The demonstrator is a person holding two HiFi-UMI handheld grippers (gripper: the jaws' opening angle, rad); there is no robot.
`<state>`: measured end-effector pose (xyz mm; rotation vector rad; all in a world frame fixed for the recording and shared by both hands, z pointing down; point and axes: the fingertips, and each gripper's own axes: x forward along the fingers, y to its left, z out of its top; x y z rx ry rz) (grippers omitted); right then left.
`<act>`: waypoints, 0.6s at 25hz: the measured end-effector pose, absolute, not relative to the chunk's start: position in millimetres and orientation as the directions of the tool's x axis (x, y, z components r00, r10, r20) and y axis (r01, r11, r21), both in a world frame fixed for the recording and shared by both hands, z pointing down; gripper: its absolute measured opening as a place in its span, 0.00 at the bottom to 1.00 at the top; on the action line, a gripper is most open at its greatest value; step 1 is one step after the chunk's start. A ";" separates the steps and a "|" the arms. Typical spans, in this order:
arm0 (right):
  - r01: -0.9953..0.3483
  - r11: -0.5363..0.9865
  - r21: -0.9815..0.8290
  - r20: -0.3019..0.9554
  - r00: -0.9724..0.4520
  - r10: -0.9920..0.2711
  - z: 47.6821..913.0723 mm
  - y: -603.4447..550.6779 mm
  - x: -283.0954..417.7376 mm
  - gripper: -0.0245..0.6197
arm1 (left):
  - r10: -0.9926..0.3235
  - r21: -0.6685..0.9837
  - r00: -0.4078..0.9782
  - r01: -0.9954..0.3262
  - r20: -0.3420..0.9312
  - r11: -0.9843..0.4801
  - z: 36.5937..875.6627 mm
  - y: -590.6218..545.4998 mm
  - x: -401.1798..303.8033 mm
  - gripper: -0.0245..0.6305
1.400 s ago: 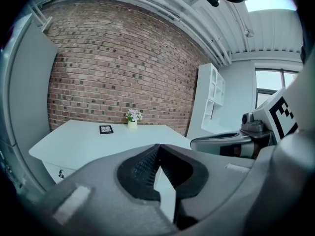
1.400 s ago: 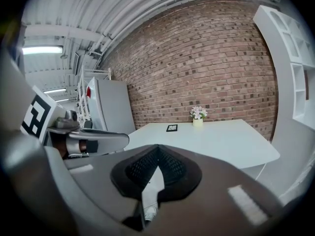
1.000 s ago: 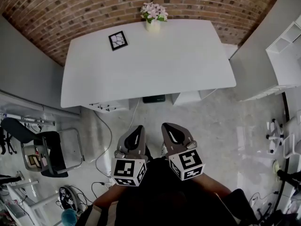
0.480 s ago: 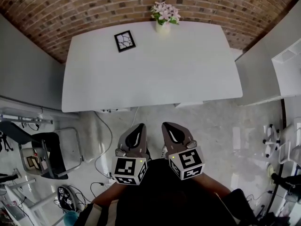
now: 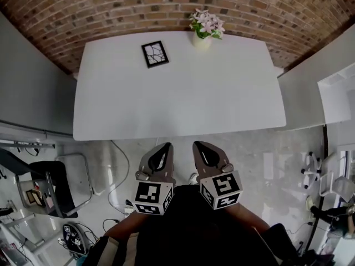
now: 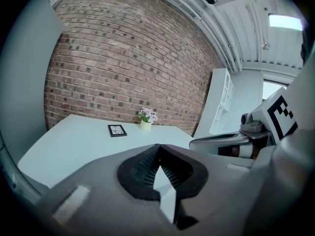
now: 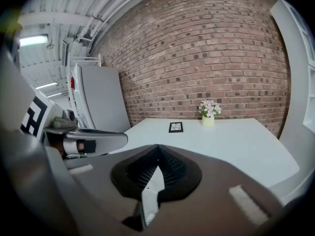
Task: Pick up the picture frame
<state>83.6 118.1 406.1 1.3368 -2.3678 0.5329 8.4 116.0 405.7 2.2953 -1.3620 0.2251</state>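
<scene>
A small black picture frame (image 5: pixel 155 54) lies flat near the far edge of the white table (image 5: pixel 177 101), left of a vase of pink flowers (image 5: pixel 204 29). The frame (image 6: pixel 117 130) also shows far ahead in the left gripper view, and the frame (image 7: pixel 175 127) in the right gripper view. My left gripper (image 5: pixel 164 149) and right gripper (image 5: pixel 201 147) hang side by side over the floor, short of the table's near edge and well away from the frame. Both are shut with nothing between the jaws.
A brick wall (image 5: pixel 111 10) runs behind the table. White cabinets (image 5: pixel 333 82) stand to the right. A black chair (image 5: pixel 52 184) and cables lie on the floor at the left. A white shelf unit (image 6: pixel 219 102) shows right of the table.
The table has come nearer in the head view and now lies just ahead of both grippers. Both grippers stay shut and side by side.
</scene>
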 end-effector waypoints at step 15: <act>-0.873 0.476 -0.105 0.439 -0.471 -0.765 383.3 74.6 6.4 0.04 | -0.822 0.284 0.474 -0.874 0.317 -0.394 388.4 79.8 -82.2 0.03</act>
